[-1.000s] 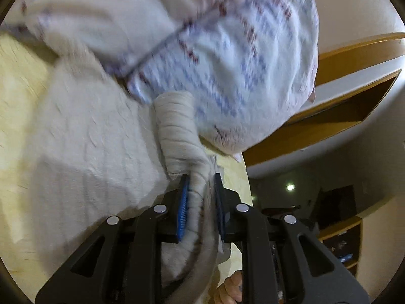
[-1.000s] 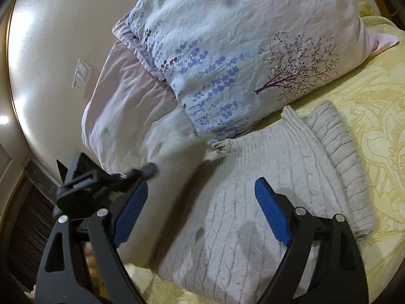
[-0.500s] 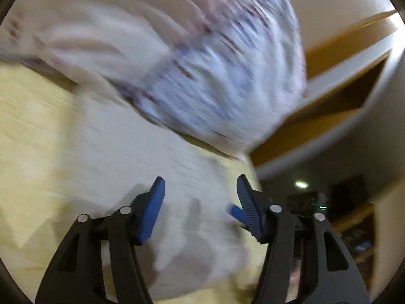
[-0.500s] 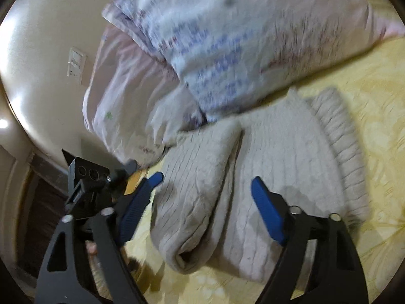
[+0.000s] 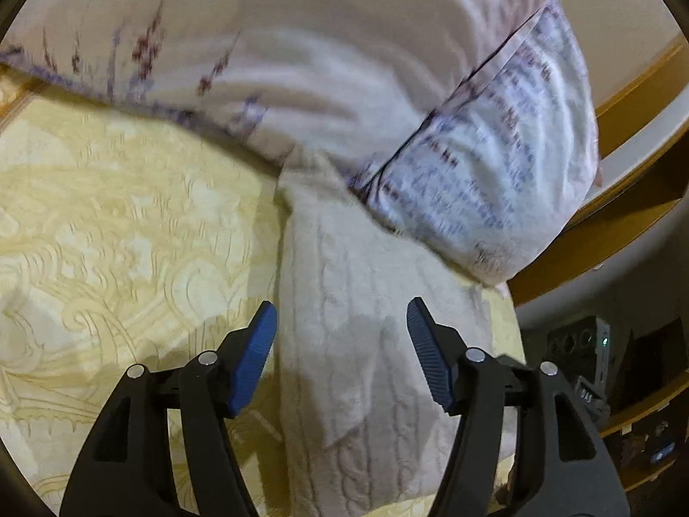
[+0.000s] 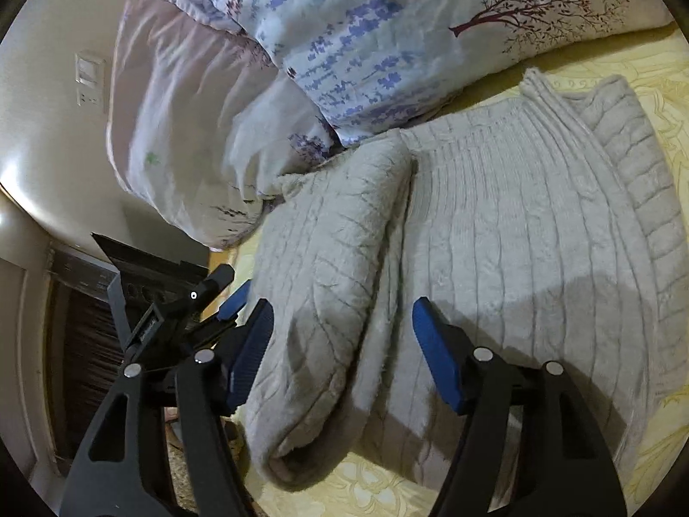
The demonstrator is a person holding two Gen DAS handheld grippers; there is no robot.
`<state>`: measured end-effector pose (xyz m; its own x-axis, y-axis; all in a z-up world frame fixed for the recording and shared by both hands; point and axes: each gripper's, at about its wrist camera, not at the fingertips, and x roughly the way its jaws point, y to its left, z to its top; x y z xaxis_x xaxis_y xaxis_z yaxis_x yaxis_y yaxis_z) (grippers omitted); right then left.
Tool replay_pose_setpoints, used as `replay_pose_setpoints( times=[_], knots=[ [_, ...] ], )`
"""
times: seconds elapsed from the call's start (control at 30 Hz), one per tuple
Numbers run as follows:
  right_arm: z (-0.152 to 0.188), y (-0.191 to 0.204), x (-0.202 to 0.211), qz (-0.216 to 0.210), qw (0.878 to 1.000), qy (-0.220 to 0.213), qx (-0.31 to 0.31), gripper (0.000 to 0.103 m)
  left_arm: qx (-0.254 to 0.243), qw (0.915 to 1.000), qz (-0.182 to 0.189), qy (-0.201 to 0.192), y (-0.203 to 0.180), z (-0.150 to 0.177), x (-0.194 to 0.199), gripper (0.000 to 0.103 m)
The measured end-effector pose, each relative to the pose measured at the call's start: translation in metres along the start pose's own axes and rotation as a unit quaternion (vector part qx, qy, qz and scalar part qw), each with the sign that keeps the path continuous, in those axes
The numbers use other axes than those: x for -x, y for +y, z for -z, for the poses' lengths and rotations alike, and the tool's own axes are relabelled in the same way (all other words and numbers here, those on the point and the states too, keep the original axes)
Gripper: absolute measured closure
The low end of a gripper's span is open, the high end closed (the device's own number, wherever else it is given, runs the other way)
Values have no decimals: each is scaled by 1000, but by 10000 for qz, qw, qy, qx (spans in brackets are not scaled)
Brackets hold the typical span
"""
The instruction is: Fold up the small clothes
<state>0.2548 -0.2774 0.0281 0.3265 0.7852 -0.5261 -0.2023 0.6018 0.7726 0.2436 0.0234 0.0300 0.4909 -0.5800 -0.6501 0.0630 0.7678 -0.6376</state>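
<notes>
1. Leftmost, left gripper (image 5: 340,344): jaws spread wide, gripping nothing, poised above the cream knit sweater (image 5: 370,344), blue pads to either side of its folded strip.
2. Sweater (image 6: 495,258) flat on the yellow bedspread (image 5: 107,224), top edge against the floral pillow (image 6: 387,34), left sleeve part folded over the body.
3. Right gripper (image 6: 342,353): likewise spread apart and holding nothing, just above the folded-over flap, near the sweater's lower edge.
</notes>
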Motion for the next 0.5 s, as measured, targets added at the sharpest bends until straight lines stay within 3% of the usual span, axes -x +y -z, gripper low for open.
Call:
replay_pose_setpoints(
  times=[0.2,0.37,0.43,0.5],
  knots=[
    [-8,12,-22,-56,9997,220,126,47,-104,9996,28,252,-4,9,-17,40],
    [-20,8,-36,-119,9998,-1,-131,60,-160,9995,-8,268,-6,10,-18,39],
    [-22,5,-37,-17,9998,-90,-168,82,-118,9996,9,270,-6,10,-19,37],
    [-20,3,-33,-9,9998,-166,-102,85,-75,9996,62,268,-5,9,-19,34]
  ],
)
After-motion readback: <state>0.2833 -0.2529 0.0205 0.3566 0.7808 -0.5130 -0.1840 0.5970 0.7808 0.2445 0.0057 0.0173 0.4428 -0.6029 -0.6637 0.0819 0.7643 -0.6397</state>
